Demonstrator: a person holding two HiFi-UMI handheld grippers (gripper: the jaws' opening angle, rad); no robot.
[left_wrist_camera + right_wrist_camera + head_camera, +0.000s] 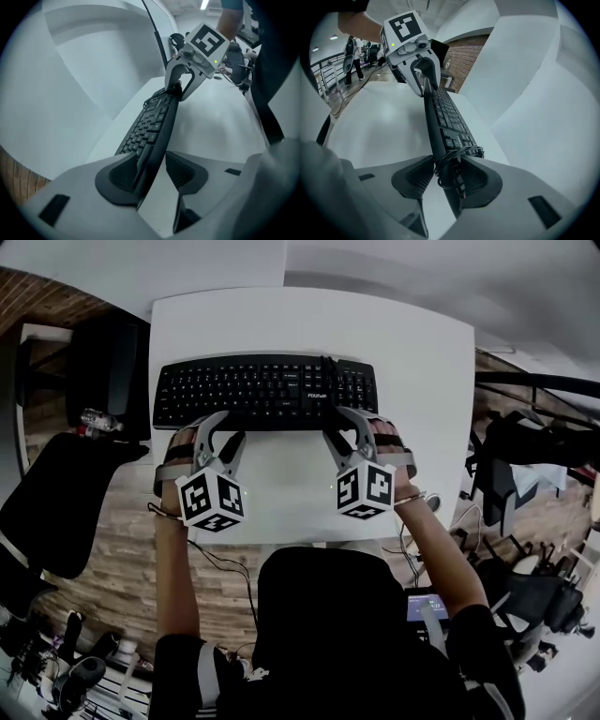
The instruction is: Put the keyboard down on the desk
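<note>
**Keyboard on desk: left grip slack, right grip firm**

The black keyboard (265, 390) lies across the white desk (309, 315), toward 12 o'clock from its middle. My left gripper (225, 430) sits at the keyboard's 7 o'clock. Its jaws stand wide with the near edge between them, against one pad and clear of the other. My right gripper (343, 427), at 5 o'clock, is clamped on that edge, with a coiled cable (449, 164) pinched in. A black chair (56, 493) stands off the desk at 8 o'clock.

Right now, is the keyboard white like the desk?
No, the keyboard is black and stands out against the white desk.
</note>
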